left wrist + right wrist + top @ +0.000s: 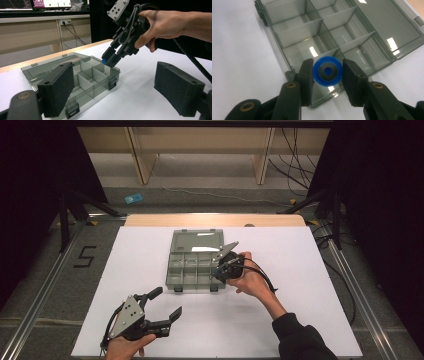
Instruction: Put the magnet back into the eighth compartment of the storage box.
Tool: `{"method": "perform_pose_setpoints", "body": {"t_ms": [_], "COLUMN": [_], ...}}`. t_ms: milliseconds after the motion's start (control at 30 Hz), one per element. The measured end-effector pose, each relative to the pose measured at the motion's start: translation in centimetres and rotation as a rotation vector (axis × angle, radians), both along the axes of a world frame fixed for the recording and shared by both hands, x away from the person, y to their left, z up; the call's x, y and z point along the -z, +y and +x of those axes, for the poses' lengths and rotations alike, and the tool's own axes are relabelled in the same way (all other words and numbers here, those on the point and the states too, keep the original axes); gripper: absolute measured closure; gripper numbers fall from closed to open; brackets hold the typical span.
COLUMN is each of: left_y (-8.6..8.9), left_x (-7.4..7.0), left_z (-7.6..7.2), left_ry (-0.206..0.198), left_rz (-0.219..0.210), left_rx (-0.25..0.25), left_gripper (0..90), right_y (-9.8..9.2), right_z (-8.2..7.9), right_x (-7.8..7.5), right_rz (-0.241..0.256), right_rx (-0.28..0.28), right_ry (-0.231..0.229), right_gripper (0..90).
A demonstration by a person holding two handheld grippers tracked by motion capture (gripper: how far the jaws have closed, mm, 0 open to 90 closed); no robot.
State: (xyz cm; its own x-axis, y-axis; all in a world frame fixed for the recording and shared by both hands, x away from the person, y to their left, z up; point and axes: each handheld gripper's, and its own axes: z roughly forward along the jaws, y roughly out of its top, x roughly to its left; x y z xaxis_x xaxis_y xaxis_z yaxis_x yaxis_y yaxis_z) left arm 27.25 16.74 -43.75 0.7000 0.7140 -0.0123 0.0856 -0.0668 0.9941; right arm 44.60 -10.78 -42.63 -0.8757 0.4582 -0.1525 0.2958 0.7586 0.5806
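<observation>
A small blue ring-shaped part (327, 71) with a dark centre is gripped between the two black jaws of the right claw (327, 75), seen at the lower middle of the right gripper view. The jaws are pressed against its left and right edges, closed only as far as the part's width. The part is held just above the near right corner compartment of a smoky grey transparent organiser box (294, 37), whose hinged lid is laid open flat behind it. In the high view, the box (186, 270) is seen at the centre of the white bench (300, 270), with the right claw (216, 271) at its right edge.

The left claw (167, 302) is held low at the lower left of the high view, its jaws spread wide apart with nothing between them and touching nothing.
</observation>
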Motion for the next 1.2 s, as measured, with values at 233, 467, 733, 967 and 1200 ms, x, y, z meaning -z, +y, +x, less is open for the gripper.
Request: {"method": "perform_pose_setpoints", "body": {"t_ms": [233,467,733,967,1200], "left_y": [0.0,0.0,0.0,-0.1,0.0], "left_x": [0.0,0.0,0.0,0.0,0.0], "left_z": [0.0,0.0,0.0,0.1,0.1], "left_ry": [0.001,0.000,0.002,-0.001,-0.003], "left_rz": [0.000,0.003,0.002,-0.014,-0.013], "left_rx": [0.000,0.000,0.001,0.008,0.008], "left_gripper": [16.0,16.0,16.0,16.0,16.0], "right_y": [0.0,0.4,0.6,0.7,0.5], "right_z": [0.5,0.7,1.0,1.2,1.1], "right_x": [0.5,1.0,1.5,1.9,1.5], "right_rz": [-0.010,-0.036,-0.052,-0.057,-0.023], "right_rx": [0.005,-0.002,-0.008,-0.008,0.020], "right_ry": [0.018,0.022,0.032,0.041,0.022], "right_gripper": [62.7,62.7,62.6,58.2,47.1]}}
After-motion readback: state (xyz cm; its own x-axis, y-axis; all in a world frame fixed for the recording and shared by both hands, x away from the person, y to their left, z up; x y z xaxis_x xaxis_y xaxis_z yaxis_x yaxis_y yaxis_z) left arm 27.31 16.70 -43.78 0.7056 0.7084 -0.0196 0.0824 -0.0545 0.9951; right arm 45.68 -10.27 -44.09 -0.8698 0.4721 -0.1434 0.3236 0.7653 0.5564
